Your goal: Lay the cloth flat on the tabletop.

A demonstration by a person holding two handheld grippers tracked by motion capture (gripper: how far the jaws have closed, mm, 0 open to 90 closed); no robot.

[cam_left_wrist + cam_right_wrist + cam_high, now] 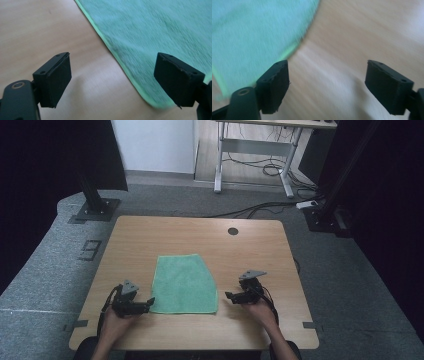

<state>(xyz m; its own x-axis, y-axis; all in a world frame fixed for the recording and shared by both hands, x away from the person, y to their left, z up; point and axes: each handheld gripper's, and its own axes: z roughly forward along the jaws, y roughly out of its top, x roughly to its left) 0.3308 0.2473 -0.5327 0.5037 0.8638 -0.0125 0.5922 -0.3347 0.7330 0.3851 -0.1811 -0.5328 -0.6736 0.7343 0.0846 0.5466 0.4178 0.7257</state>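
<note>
1. Left hand-held gripper (150, 302) lies low over the wooden surface (150, 240), just beside the near left corner of the green towel (184, 285), and its jaws are spread with nothing between them.
2. From the left gripper view, the two black pads (56, 80) stand wide apart; bare wood is between them, and the hemmed edge of the green towel (155, 35) runs slantwise from the top down to the pad on the right side — whether that pad touches the cloth I cannot tell.
3. Right hand-held gripper (228, 295) is near the right edge of the towel, close to its near right corner, and a small strip of wood separates it from the cloth.
4. Its jaws are also spread and hold nothing; in the right gripper view the pads (274, 85) frame only bare wood, and the green towel (257, 32) is seen at the upper left, blurred.
5. Each hand-held gripper is carried by one hand of the person — the left hand (114, 322) and the right hand (261, 312) come in from the near edge of the surface.
6. The towel lies flat and spread out at the middle of the surface, a little nearer to the person, and it is narrower at the far side than at the near side.
7. On the far part of the surface there is a dark round hole (233, 231), well apart from the towel.
</note>
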